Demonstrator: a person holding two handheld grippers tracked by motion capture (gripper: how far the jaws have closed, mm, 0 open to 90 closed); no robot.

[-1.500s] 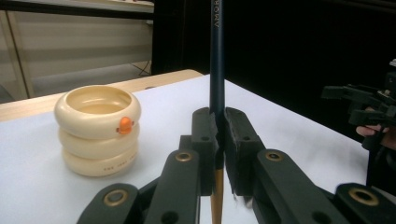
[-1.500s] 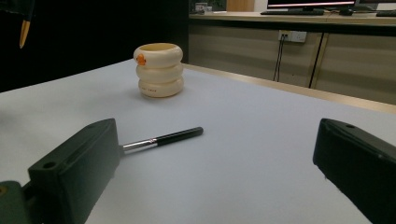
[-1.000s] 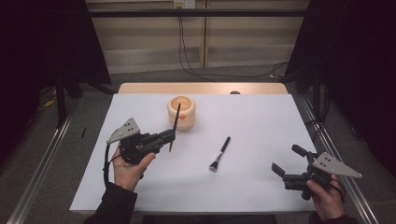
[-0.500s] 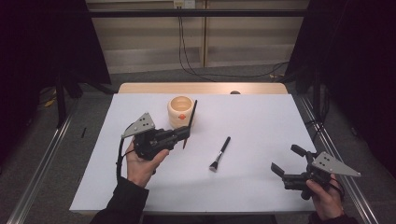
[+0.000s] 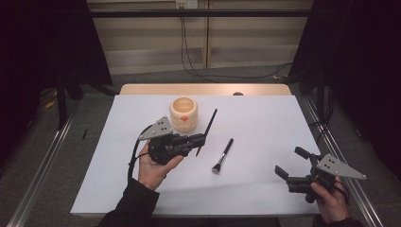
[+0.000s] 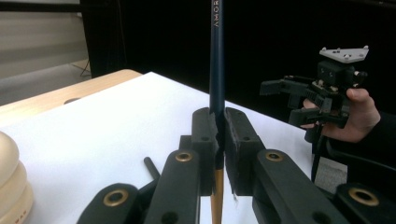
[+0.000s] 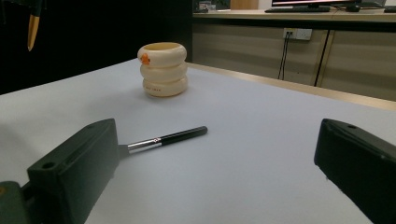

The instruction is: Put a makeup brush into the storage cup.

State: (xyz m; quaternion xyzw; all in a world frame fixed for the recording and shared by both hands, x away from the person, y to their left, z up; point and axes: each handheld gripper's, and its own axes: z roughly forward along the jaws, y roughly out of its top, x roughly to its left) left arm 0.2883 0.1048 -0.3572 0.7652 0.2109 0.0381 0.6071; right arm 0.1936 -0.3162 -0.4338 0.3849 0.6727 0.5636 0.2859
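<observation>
Gripping a dark pencil [image 5: 208,124] upright, the left gripper [image 5: 197,141] hovers just right of the ringed cream cup [image 5: 183,114]; the right gripper [image 5: 291,166] waits open near the table's right edge.

Left hand-held gripper [image 5: 200,140] with pencil [image 5: 207,128], further right.

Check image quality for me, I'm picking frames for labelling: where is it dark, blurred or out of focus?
High view: white table evenly lit, surroundings near black, slightly soft. Left gripper view: the clamped pencil is sharp, the cup at the edge blurred. Right gripper view: the near jaws are soft, brush and cup crisp.
</observation>
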